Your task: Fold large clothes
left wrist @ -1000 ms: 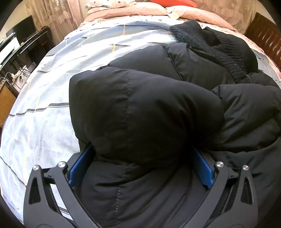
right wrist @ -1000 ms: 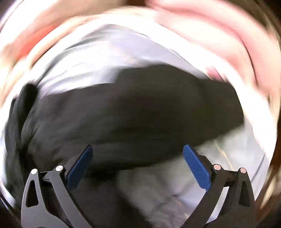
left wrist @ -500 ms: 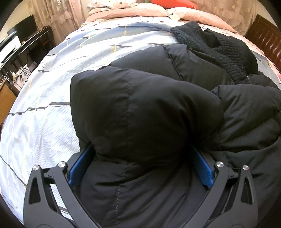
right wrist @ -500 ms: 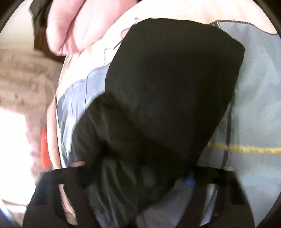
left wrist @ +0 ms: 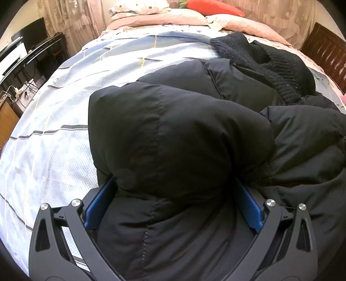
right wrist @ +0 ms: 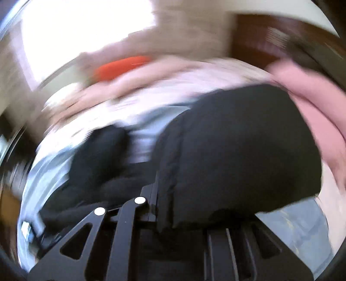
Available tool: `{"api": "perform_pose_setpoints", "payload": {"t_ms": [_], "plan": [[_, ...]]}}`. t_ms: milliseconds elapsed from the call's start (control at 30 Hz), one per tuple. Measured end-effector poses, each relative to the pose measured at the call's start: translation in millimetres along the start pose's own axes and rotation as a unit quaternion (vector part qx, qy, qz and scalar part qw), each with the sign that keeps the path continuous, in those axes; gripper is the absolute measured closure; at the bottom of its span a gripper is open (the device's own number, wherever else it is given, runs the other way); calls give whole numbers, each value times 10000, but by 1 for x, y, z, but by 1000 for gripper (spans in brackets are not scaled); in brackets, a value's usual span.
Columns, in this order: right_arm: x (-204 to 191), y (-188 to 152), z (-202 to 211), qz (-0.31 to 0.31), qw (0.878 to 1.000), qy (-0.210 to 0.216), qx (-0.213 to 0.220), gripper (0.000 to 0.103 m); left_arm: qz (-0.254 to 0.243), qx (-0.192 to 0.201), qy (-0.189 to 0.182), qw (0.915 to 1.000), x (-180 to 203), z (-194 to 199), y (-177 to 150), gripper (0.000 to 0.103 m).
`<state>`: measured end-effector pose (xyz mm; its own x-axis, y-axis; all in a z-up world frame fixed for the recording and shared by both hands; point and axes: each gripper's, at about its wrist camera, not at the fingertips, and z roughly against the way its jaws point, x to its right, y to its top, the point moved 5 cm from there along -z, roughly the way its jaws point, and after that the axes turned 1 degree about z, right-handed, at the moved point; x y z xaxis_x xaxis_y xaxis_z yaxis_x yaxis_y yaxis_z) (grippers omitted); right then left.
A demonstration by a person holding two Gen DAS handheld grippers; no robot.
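Bed: we see the bed [left wrist: 54,134] under a pale sheet with grey and yellow stripes, its left half bare.
Surroundings: pink bedding [left wrist: 173,18] and an orange-red cushion [left wrist: 214,8] lie along the far edge; a dark wooden headboard [left wrist: 326,49] stands at the far right corner; a desk with a monitor [left wrist: 28,39] sits beyond the left edge.
In the way: a black knit sweater [left wrist: 270,62] lies heaped on the far part of the black puffer jacket [left wrist: 173,140], toward the far right corner, touching it.
Jacket: we find it spread across the middle and right of the bed, one padded fold bulging up at the near edge.
Change, left view: we note the jacket, sweater and left gripper [left wrist: 173,207] sit just as they did a second ago.
Change, right view: a second ago the right gripper [right wrist: 173,207] stood wide over the jacket with nothing between its pads; now its jaws are drawn together and the whole view is smeared by motion, with the pink bedding and cushion swung into sight.
Left gripper: we see its blue pads [left wrist: 97,207] spread wide, one on each side of the bulging fold and pressed against it, so it grasps the jacket.
Right gripper: clenched on a black padded piece of the jacket [right wrist: 237,155], which rises from between its fingers; blur hides the pads themselves.
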<state>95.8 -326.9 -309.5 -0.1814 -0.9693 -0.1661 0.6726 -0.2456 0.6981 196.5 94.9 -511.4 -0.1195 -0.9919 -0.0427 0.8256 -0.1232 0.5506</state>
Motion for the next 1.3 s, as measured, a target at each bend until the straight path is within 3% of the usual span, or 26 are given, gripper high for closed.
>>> {"api": "perform_pose_setpoints", "payload": {"t_ms": [100, 167, 233, 300, 333, 367, 400, 433, 500, 600, 667, 700, 767, 833, 900, 967, 1033, 1133, 1167, 1200, 1300], "plan": [[-88, -32, -28, 678, 9962, 440, -332, 88, 10, 24, -1, 10000, 0, 0, 0, 2], [-129, -73, -65, 871, 9886, 611, -1070, 88, 16, 33, -17, 10000, -1, 0, 0, 2], [-142, -99, -94, 1311, 9782, 257, -1590, 87, 38, 51, -73, 10000, -2, 0, 0, 2], [-157, -121, -99, 2307, 9588, -460, -1592, 86, 60, 78, -111, 9999, -3, 0, -1, 2], [-164, -126, -95, 2716, 9486, -616, -1506, 80, 64, 91, -115, 9999, -3, 0, -1, 2], [-168, -129, -93, 2903, 9425, -593, -1547, 52, 66, 119, -116, 9998, -3, 0, -1, 2], [-171, -135, -91, 2998, 9359, -357, -1817, 33, 69, 141, -118, 9998, -4, 0, -1, 2], [-169, -135, -85, 2856, 9363, -112, -2041, 12, 75, 168, -120, 9998, -4, 0, -1, 2], [-157, -115, -67, 2302, 9524, 157, -1994, 10, 69, 190, -115, 9997, -4, 0, -2, 2], [-137, -65, -36, 1187, 9745, 922, -1669, 7, 39, 85, -101, 9999, -4, 3, 1, 2], [-110, -32, -22, 620, 9880, 746, -1204, 1, 92, -137, 2, 9999, -8, 14, 10, 2], [-87, -12, -24, 327, 9933, 458, -1010, 1, 170, -6, 89, 9998, -11, 30, 18, 3], [-42, 8, -38, -187, 9960, -123, -864, 1, 265, 634, 159, 9975, -15, 80, 46, 3], [-11, 2, -51, -515, 9924, -426, -1032, 1, 204, 1248, 16, 9920, -3, 126, 79, 2], [2, -4, -73, -749, 9895, -366, -1178, 1, 82, 1300, -468, 9904, 25, 142, 101, 2], [-4, -21, -97, -692, 9866, -393, -1424, 1, -204, 1100, -899, 9897, 71, 141, 115, 2], [-14, -48, -109, -420, 9832, -429, -1725, 1, -456, 713, -1274, 9882, 119, 120, 113, 2], [-32, -87, -113, 388, 9803, -755, -1782, 1, -770, 258, -1183, 9897, 151, 73, 88, 2], [-27, -95, -118, 665, 9797, -732, -1742, 1, -781, 41, -1102, 9908, 148, 48, 75, 2], [-20, -104, -119, 785, 9806, -561, -1708, 1, -753, -34, -1288, 9888, 140, 32, 66, 2], [22, -118, -121, 206, 9824, -376, -1816, 1, -474, -128, -2053, 9775, 115, 13, 53, 2]]}}
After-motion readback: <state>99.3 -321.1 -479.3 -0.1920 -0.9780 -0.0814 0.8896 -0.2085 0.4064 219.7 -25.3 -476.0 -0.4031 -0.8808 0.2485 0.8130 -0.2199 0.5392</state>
